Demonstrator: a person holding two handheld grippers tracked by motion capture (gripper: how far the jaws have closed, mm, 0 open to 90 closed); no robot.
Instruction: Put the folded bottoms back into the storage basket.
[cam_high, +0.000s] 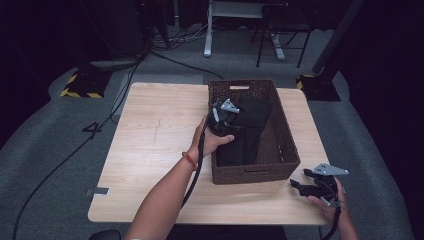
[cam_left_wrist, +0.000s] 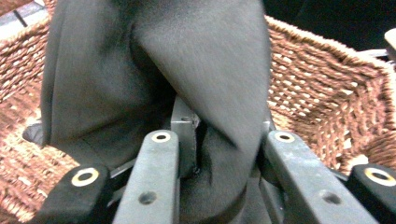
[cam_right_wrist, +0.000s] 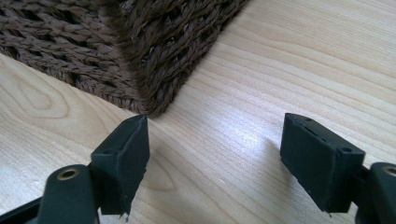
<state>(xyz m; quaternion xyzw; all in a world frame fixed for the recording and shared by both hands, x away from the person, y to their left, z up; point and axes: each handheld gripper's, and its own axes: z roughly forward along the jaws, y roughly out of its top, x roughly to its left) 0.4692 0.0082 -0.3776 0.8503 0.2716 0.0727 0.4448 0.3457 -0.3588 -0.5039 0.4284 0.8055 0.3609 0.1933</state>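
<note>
Jaws of the left gripper pinch a fold of black cloth inside the wicker basket, at the worktop's two o'clock. The right gripper, jaws spread and empty, hovers beside the basket's near corner, toward five o'clock.

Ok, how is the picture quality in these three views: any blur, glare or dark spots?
High view: dim, with dark surroundings; the table is evenly lit. Left gripper view: the black cloth sits very close and looks soft; the basket weave is sharper. Right gripper view: crisp, with a pale sheen on the wood between the jaws of the right gripper.
</note>
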